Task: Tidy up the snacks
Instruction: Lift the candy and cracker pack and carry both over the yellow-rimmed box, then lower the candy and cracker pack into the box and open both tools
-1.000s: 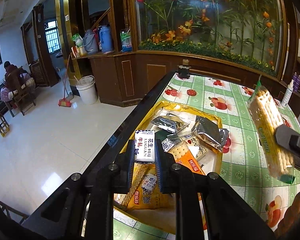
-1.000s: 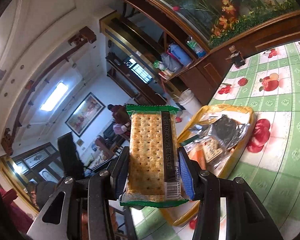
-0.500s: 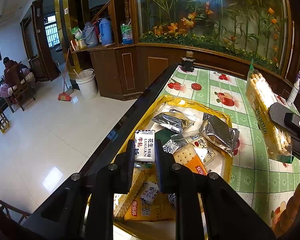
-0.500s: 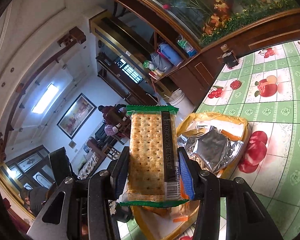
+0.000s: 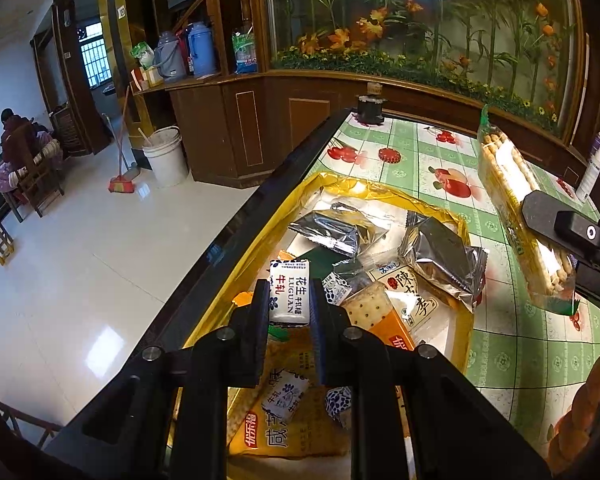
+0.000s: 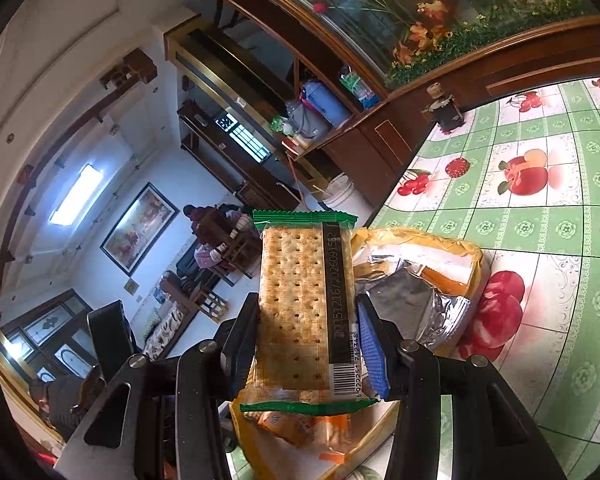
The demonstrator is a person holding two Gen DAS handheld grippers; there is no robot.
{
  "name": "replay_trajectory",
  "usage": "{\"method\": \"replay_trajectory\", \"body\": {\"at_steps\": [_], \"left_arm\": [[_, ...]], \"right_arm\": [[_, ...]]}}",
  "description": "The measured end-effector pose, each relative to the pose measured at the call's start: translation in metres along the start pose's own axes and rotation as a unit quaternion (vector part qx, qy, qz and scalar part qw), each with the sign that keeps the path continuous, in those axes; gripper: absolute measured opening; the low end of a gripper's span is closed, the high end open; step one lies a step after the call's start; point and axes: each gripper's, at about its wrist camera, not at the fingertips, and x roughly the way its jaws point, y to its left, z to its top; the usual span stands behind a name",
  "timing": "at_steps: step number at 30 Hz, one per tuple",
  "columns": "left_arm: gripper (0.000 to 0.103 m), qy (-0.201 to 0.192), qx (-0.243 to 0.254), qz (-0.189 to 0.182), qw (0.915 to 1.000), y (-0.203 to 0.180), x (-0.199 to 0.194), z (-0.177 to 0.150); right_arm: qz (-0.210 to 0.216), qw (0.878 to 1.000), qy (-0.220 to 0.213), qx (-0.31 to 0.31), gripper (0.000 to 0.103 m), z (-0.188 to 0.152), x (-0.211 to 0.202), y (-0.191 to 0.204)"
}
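My left gripper [image 5: 290, 304] is shut on a small white nougat candy [image 5: 289, 294] with blue and red print, held above a yellow tray [image 5: 466, 236] full of snacks. My right gripper [image 6: 306, 344] is shut on a clear green-edged pack of crackers [image 6: 300, 304]; that pack also shows in the left wrist view [image 5: 516, 208], held upright over the table right of the tray. In the tray lie silver foil packets [image 5: 444, 256], an orange cracker pack [image 5: 384, 320], a yellow bag [image 5: 284, 436] and small candies [image 5: 285, 396]. The tray shows behind the crackers in the right wrist view [image 6: 452, 240].
The table has a green checked cloth with fruit prints [image 5: 420, 160] and a dark left edge [image 5: 236, 240] next to the tiled floor. A small dark jar [image 5: 371, 109] stands at the far end. A white bottle [image 5: 592, 168] stands at the far right. A wooden cabinet with flowers is behind.
Both grippers have kept their holds. The views have shifted slightly: the tray sits further away and lower in both, and the cracker pack has moved a little to the right in the left view.
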Motion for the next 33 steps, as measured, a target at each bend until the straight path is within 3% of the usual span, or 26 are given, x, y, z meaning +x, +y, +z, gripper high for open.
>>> {"method": "replay_trajectory", "body": {"at_steps": [13, 20, 33], "left_arm": [[0.016, 0.037, 0.004, -0.012, 0.9992, -0.005, 0.023, -0.005], [0.016, 0.051, 0.006, -0.017, 0.9985, -0.006, 0.03, -0.005], [0.016, 0.058, 0.013, -0.018, 0.9981, -0.013, 0.038, -0.005]], "right_arm": [[-0.015, 1.0, 0.02, 0.001, 0.047, -0.003, 0.016, -0.004], [-0.056, 0.998, 0.032, -0.02, 0.047, -0.004, 0.025, -0.001], [-0.092, 0.993, 0.042, -0.055, 0.047, -0.001, 0.039, 0.003]]}}
